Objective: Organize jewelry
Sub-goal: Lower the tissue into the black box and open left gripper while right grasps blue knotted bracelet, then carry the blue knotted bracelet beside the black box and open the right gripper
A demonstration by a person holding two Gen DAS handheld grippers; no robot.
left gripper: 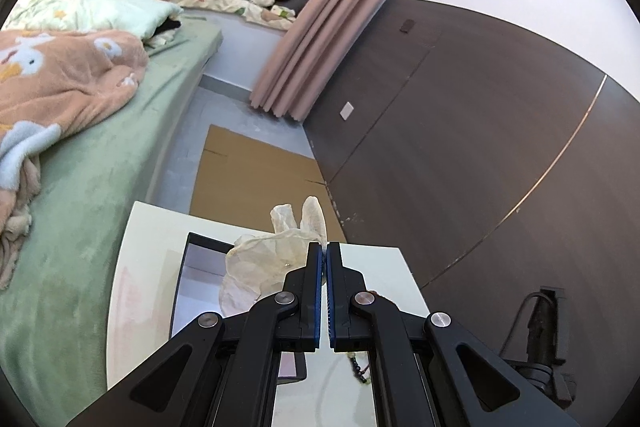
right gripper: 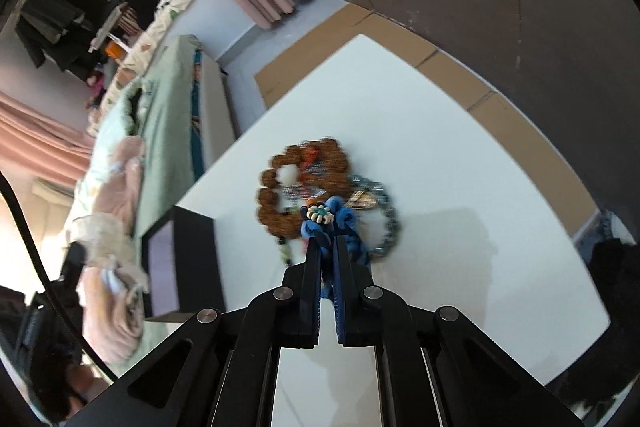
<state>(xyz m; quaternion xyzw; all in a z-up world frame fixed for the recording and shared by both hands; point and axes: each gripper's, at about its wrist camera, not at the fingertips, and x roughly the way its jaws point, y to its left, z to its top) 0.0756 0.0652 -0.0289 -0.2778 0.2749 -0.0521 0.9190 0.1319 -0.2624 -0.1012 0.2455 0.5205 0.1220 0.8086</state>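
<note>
In the left wrist view, the left gripper (left gripper: 324,247) points forward and a little downward over a white table (left gripper: 152,227), its jaws pressed together with nothing between them. Just past the fingertips lies a crumpled cream pouch (left gripper: 264,259), partly over a black tray (left gripper: 200,259) that sits on the table. A few dark beads (left gripper: 360,367) show on the table under the gripper's frame. A bed (left gripper: 100,167) with a green sheet stands to the left. In the right wrist view, the right gripper (right gripper: 328,241) tilts steeply down at the table (right gripper: 460,187), its jaws nearly together and clamped on a blue cord (right gripper: 340,219) that carries a small bead flower (right gripper: 319,213). Just beyond it, on the table, rest a brown bead bracelet (right gripper: 280,183) and a grey chain (right gripper: 390,223), blurred; whether they touch I cannot tell. The tray (right gripper: 192,251) stands at the table's left edge.
</note>
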